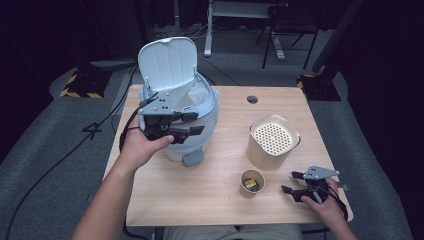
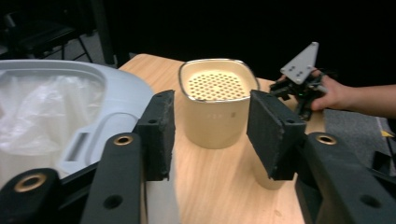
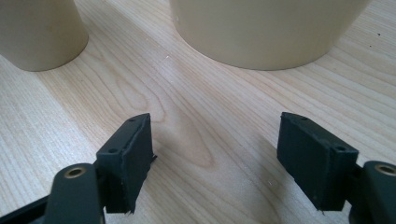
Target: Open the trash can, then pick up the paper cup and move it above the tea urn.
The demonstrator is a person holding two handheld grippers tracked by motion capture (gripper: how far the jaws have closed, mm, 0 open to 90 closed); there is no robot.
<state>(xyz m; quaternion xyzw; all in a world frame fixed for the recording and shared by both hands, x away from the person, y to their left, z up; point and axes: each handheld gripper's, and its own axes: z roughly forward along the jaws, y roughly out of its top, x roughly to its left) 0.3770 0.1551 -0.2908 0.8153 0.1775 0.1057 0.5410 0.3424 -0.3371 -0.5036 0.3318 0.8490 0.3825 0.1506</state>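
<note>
Right gripper (image 1: 296, 183): nearest the high camera, low over the light wooden table (image 1: 210, 200) at its near right corner. The jaws stand well apart with nothing between them; in the right gripper view only bare wood grain lies in the gap.

Small tan paper cup (image 1: 251, 183): just to the left of the right gripper, upright, with a gold-coloured object in its bottom that is too small to identify. The right gripper's jaws point toward this cup. Its long axis is vertical, so a sideways approach along the table would meet its wall squarely.

Cream rounded-square canister with perforated top (image 1: 273, 141): ahead of the right gripper and slightly left, beyond the cup, upright. In the left gripper view it appears framed between that gripper's jaws, but farther off — not within them.

Left gripper (image 1: 187, 129): farther forward on the left side, raised above the table, jaws apart and holding nothing. It sits against the front of the pale blue-white plastic bin with a raised hinged lid (image 1: 167, 62), whose mouth is lined with a clear bag (image 2: 42, 112).

Judgement: the right hand is much the nearer to the cup — a short leftward reach; the open bin lies well apart, across the table beside the left hand.
</note>
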